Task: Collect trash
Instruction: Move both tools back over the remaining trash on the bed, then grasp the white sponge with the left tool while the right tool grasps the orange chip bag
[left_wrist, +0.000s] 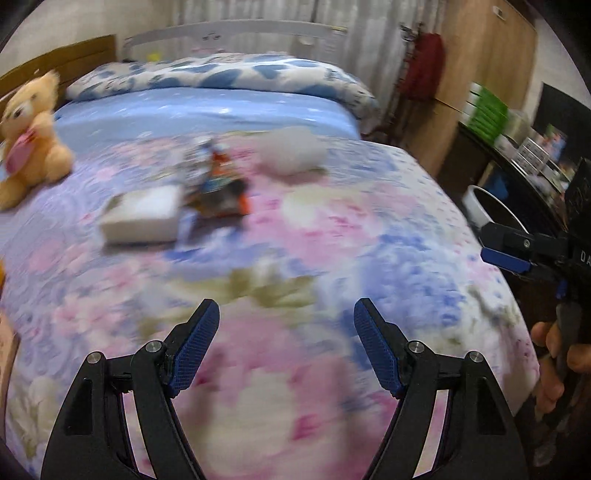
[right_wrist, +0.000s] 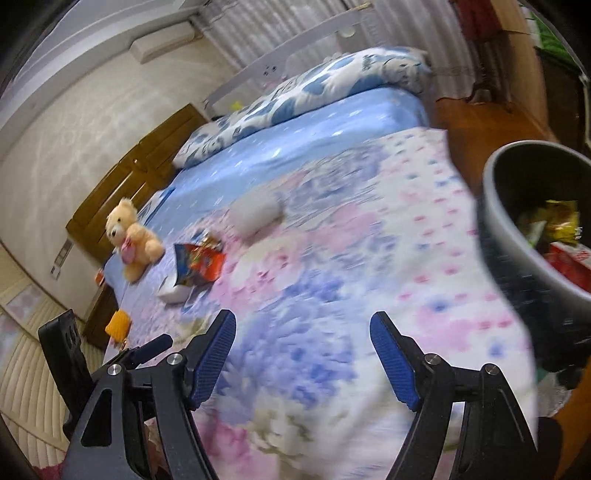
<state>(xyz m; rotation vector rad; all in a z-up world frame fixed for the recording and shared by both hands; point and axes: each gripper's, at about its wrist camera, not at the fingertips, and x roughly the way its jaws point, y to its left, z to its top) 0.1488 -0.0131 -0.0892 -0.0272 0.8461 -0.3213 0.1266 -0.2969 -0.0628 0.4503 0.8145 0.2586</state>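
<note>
A colourful snack wrapper (left_wrist: 218, 192) lies on the flowered bedspread (left_wrist: 295, 258) next to a flat white box (left_wrist: 142, 218). A crumpled white wad (left_wrist: 291, 149) lies farther back. The wrapper (right_wrist: 199, 264), the box (right_wrist: 173, 291) and the wad (right_wrist: 256, 214) also show in the right wrist view. My left gripper (left_wrist: 286, 347) is open and empty above the near bedspread. My right gripper (right_wrist: 303, 362) is open and empty over the bed's near edge. A grey trash bin (right_wrist: 517, 236) with wrappers inside stands at the right beside the bed.
A tan teddy bear (left_wrist: 29, 140) sits at the bed's left side, also in the right wrist view (right_wrist: 131, 236). A blue patterned pillow (left_wrist: 221, 74) lies at the head. A wooden wardrobe (left_wrist: 480, 74) and a dark cluttered desk (left_wrist: 524, 155) stand to the right.
</note>
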